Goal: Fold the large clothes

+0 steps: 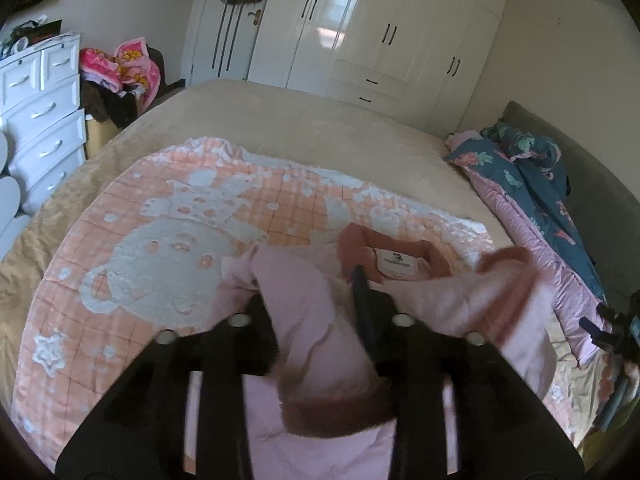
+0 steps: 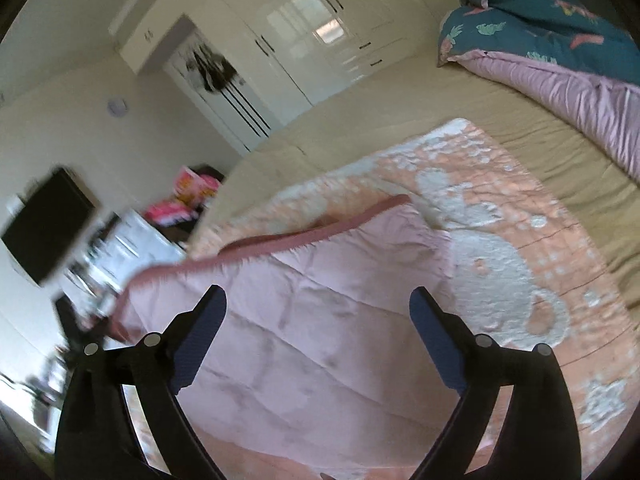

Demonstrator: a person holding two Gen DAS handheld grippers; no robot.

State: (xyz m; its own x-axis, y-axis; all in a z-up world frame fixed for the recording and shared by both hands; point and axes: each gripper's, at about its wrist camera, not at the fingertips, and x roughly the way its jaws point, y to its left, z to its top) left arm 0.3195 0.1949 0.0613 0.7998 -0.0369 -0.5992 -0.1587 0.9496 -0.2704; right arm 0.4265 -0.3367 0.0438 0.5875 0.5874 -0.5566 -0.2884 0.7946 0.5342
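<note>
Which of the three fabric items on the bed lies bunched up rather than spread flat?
The teal floral quilt with pink lining, heaped at the bed's edge. The peach blanket lies spread flat, and the pink garment lies on it.

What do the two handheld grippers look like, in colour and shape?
The left gripper and the right gripper look alike: black plastic frames with round silver bolts and two straight fingers faced with dark blue ribbed pads. No cables, markings or sleeves show.
</note>
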